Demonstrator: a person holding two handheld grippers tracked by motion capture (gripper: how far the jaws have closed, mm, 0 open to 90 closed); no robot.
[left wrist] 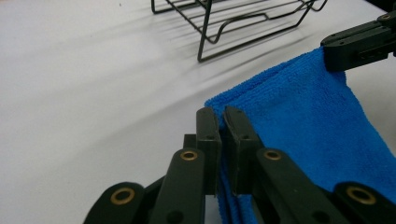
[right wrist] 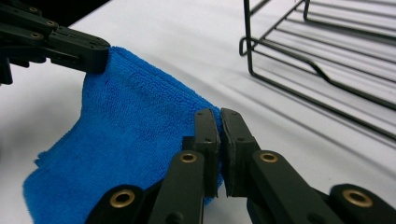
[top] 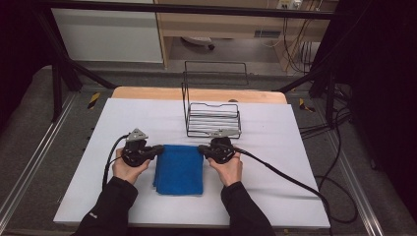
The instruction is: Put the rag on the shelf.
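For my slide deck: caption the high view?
Both grippers pinch blue towel corners before wire rack.

Blue cloth [left wrist: 308, 121] corners hidden between the fingers; wire rack [right wrist: 322, 60] cut off by frame edges.

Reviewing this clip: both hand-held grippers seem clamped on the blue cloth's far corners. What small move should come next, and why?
Probably lift both corners a little higher, together. The left hand-held gripper and right hand-held gripper are each shut on a far corner of the blue cloth, whose near end lies on the table; the wire rack stands just beyond.
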